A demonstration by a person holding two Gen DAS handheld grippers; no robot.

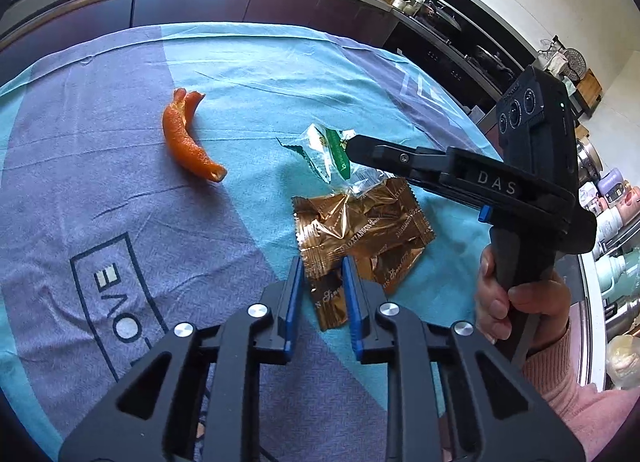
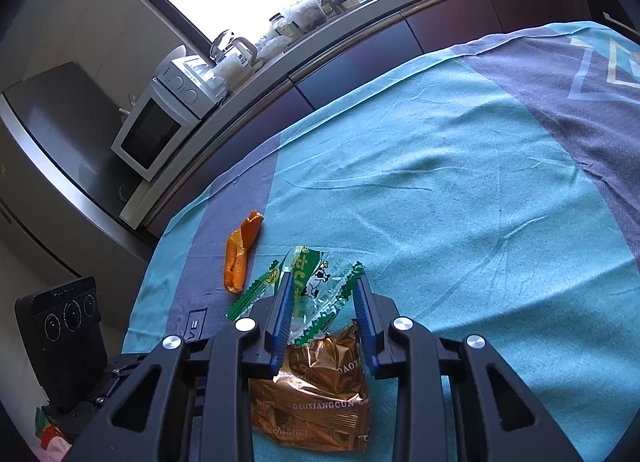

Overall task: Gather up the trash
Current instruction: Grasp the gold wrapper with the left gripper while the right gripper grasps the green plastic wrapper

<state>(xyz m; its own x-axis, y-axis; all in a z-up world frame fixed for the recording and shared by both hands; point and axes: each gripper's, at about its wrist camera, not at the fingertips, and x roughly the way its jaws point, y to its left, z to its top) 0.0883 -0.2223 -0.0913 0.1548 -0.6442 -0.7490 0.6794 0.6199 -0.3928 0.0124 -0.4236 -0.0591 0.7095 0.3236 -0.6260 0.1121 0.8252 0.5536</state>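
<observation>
Both our grippers work one pile. Our left gripper (image 1: 320,262) straddles a corner of the gold wrapper (image 1: 362,236), jaws narrowed but pads seemingly not yet pinching. Our right gripper (image 2: 324,286) has its jaws around the clear green wrapper (image 2: 308,282), lifted above the gold one; whether they pinch it we cannot tell. An orange peel (image 1: 188,137) lies apart on the tablecloth (image 1: 100,181), long axis running away from us, nearer our left. Only the left view shows the hand (image 1: 516,298).
</observation>
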